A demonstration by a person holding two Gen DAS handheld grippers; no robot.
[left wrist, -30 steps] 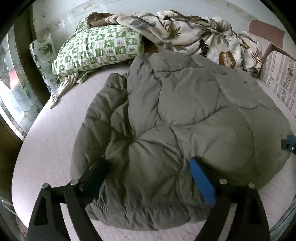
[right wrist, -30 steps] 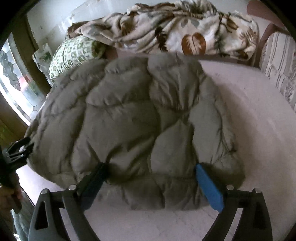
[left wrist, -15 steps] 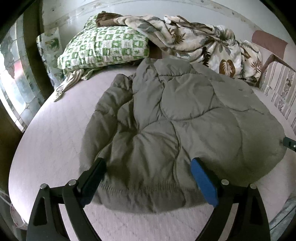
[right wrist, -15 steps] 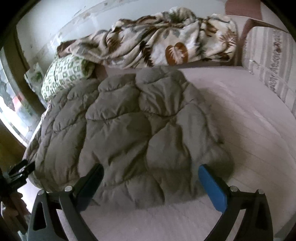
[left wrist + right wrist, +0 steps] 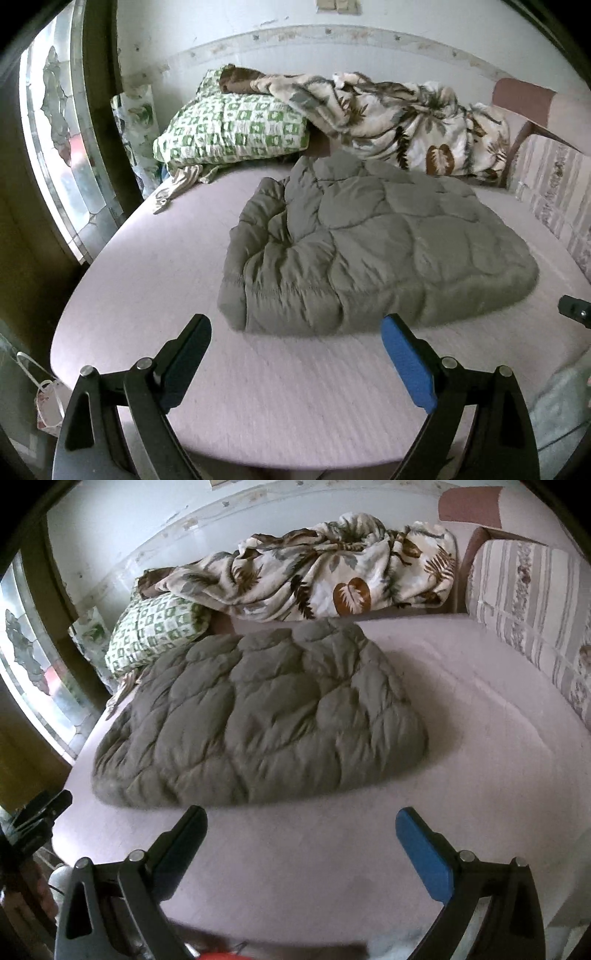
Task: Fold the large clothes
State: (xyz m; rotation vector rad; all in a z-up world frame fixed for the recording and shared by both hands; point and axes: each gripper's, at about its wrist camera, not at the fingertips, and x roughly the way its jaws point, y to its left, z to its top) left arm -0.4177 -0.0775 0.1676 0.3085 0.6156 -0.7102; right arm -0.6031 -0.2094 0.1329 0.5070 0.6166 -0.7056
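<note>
Above the near edge of the bed, your left gripper [image 5: 295, 354] hangs with its fingers spread wide and nothing between them, one finger black, the other faced in blue. Your right gripper [image 5: 301, 843] is likewise spread and empty, held over bare sheet short of the garment. Neither one touches cloth. In the left wrist view a small dark piece of your right gripper shows at the right edge; in the right wrist view the left gripper appears as a dark shape low on the left.

Just beyond both sets of fingers lies the grey-green quilted jacket [image 5: 369, 251], folded into a puffy, roughly rectangular bundle in the middle of the pale pink mattress [image 5: 155, 280]. It rests flat, its stitched hem toward you on the left side, a thicker rolled fold running up its left edge. From your right gripper it reads as one broad padded slab [image 5: 266, 723], its near edge rounded and slightly blurred.

Behind the jacket, at the head of the bed, a green-and-white checked pillow [image 5: 232, 129] sits on the left, partly under a crumpled leaf-print blanket [image 5: 406, 122] that stretches to the right. A striped cushion [image 5: 532, 605] stands along the right side. A stained-glass window [image 5: 59, 155] fills the left wall.
</note>
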